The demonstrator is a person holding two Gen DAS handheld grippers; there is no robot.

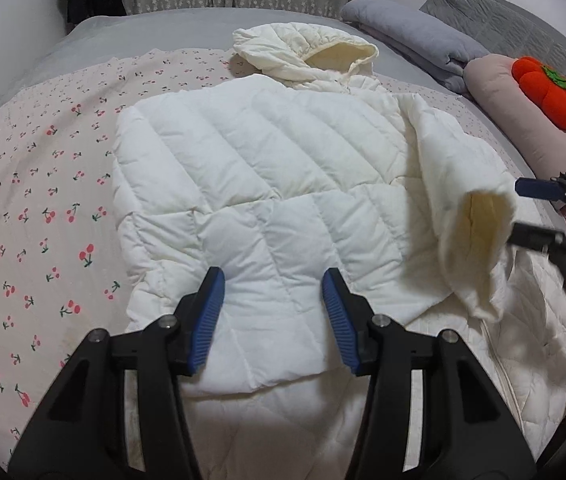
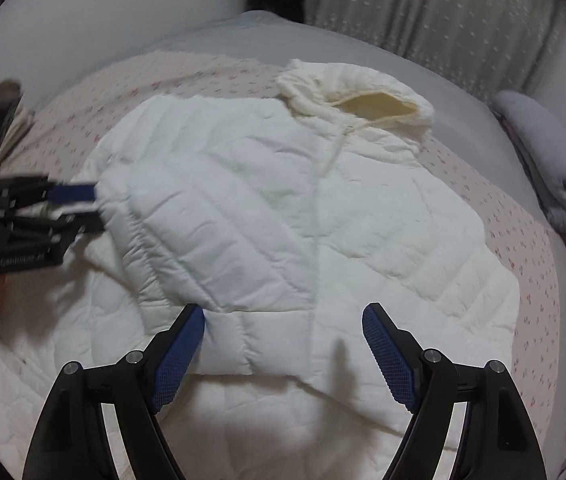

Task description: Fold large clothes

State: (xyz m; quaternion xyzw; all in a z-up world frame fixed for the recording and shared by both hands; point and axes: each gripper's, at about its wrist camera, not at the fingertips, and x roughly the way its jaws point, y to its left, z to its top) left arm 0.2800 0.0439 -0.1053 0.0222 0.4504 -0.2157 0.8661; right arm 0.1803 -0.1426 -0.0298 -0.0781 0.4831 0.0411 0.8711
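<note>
Jacket [image 1: 267,184] — a white quilted one with a hood [image 1: 307,54] — lies spread flat on the bed [image 1: 35,184], over a cherry-print sheet, hood pointing toward the curtain and the hem nearest both cameras. Laid out this way, its whole body is reachable from the bed's near edge, which suits folding a large garment.

One sleeve [image 1: 471,216] is already brought across the body; its cuff stands open, showing the cream lining. In the left wrist view the right gripper [image 1: 523,212] sits just beside that cuff, jaws apart and nothing between them, so the sleeve rests on its own weight rather than being held.

The left gripper [image 1: 273,308] hovers over the lower part of the jacket, jaws partly apart. In the right wrist view some white fabric shows near its tips, but that patch is blurred and I cannot tell whether it is pinched.

Pillows and a pumpkin cushion [image 1: 551,92] sit well apart at the head of the bed, clear of the fold. Judging by the layout, the sleeves are being tucked in before the body is folded.
</note>
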